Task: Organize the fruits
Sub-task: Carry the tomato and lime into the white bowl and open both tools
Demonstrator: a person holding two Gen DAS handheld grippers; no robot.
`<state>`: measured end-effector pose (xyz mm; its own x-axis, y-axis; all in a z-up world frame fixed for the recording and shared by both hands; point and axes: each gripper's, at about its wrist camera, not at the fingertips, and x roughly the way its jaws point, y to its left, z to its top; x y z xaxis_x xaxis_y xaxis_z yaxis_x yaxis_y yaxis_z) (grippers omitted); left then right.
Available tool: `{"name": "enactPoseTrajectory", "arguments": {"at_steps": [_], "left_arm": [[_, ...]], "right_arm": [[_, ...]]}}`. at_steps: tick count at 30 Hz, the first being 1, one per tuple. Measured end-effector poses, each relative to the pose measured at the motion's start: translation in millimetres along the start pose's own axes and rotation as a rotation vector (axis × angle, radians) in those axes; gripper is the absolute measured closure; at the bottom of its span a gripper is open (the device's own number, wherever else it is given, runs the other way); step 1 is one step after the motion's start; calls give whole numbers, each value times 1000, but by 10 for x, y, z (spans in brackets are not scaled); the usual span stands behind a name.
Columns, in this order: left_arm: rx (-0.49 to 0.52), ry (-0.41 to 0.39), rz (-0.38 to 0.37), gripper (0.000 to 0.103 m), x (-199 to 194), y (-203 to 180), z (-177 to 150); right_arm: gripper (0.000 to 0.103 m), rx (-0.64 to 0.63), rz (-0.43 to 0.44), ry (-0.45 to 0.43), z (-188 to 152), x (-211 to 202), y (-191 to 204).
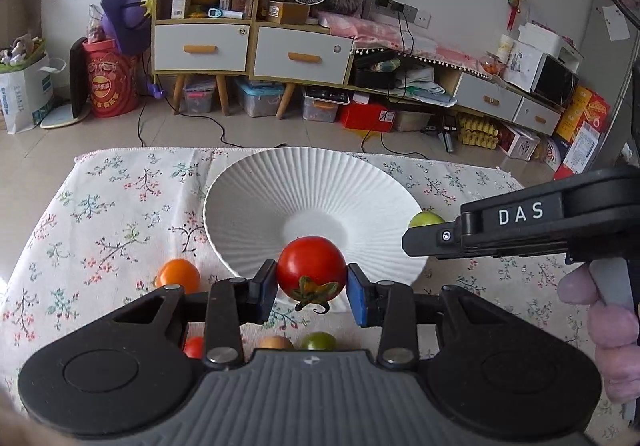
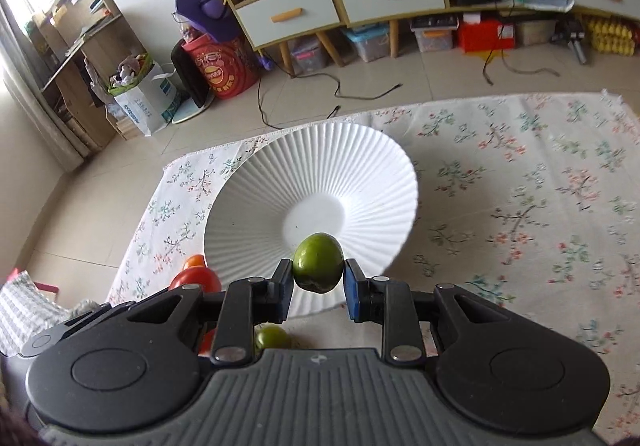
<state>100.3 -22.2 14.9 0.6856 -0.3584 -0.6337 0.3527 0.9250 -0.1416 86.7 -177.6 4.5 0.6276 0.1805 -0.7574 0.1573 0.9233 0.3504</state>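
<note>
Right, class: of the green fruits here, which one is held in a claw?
The green fruit pinched in the right claw, above the white bowl. The other green fruit lies loose on the cloth below.

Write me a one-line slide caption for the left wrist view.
Left tongs grip a red tomato before an empty white ribbed bowl on a floral tablecloth.

Both wrist cams sit close above the floral tablecloth point(image 1: 100, 214), aimed forward and down. Both catch the white ribbed bowl point(image 1: 256, 198) point(image 2: 360, 166) and the shelf unit behind.
</note>
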Motion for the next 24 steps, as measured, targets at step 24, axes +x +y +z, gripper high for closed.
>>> {"name": "enactPoseTrajectory", "arguments": {"at_steps": [24], "left_arm": [[99,5,-17,71,727,-2,27]], "right_arm": [[79,78,37,5,84,427,-112]]}}
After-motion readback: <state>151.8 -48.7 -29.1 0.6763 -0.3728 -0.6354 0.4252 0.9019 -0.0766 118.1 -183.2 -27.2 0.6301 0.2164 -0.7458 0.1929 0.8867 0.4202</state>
